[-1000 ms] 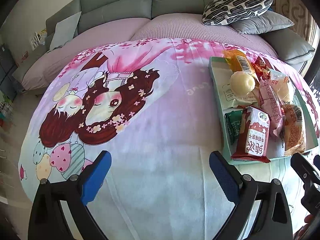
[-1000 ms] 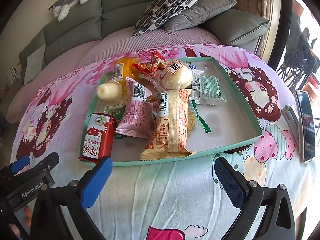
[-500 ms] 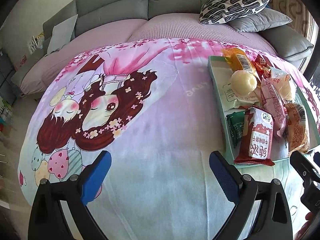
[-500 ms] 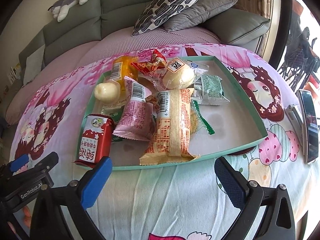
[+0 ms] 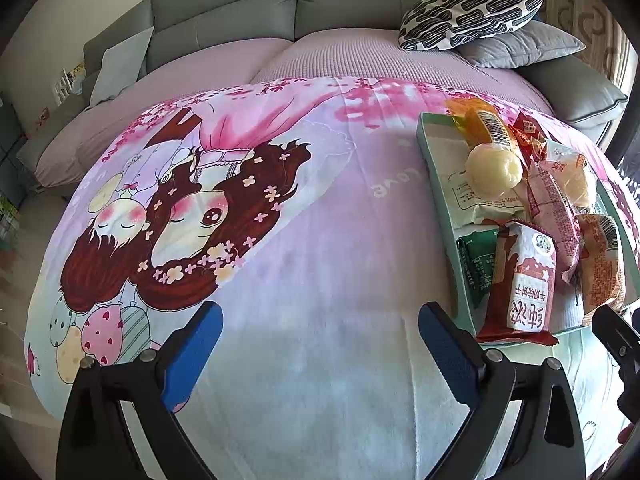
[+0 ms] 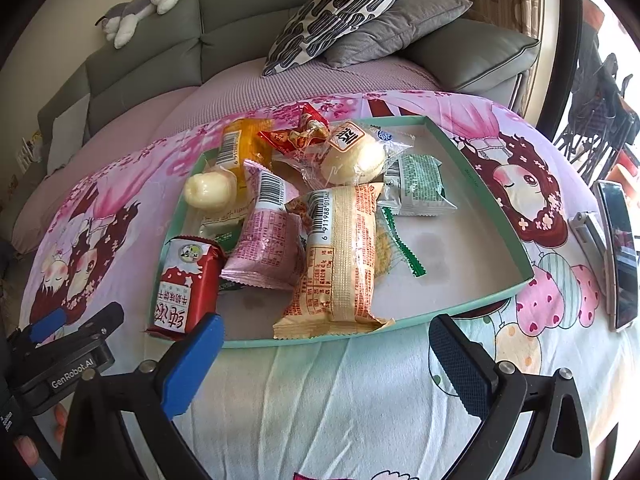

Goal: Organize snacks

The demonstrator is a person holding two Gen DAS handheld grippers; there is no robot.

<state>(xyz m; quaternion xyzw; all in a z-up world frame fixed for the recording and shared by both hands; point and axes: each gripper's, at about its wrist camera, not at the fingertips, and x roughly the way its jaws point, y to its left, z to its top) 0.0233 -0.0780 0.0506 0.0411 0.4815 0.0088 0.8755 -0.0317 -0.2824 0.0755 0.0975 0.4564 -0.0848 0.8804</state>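
Snacks: piled in the green tray on my worktop
Fingers: both my grippers empty, spread wide
Red pack: nearest, probably light, crinkly, slippery; I'd pinch its middle

We read "GenRobot.AI" on the left gripper, left of our right claw. Ahead, the tan wafer pack shows barcode digits "6 911988 0134". The tablecloth reads "Love".

One green tray; about nine wrapped snacks in it, some overlapped. Two cushions, one plush toy, one phone.
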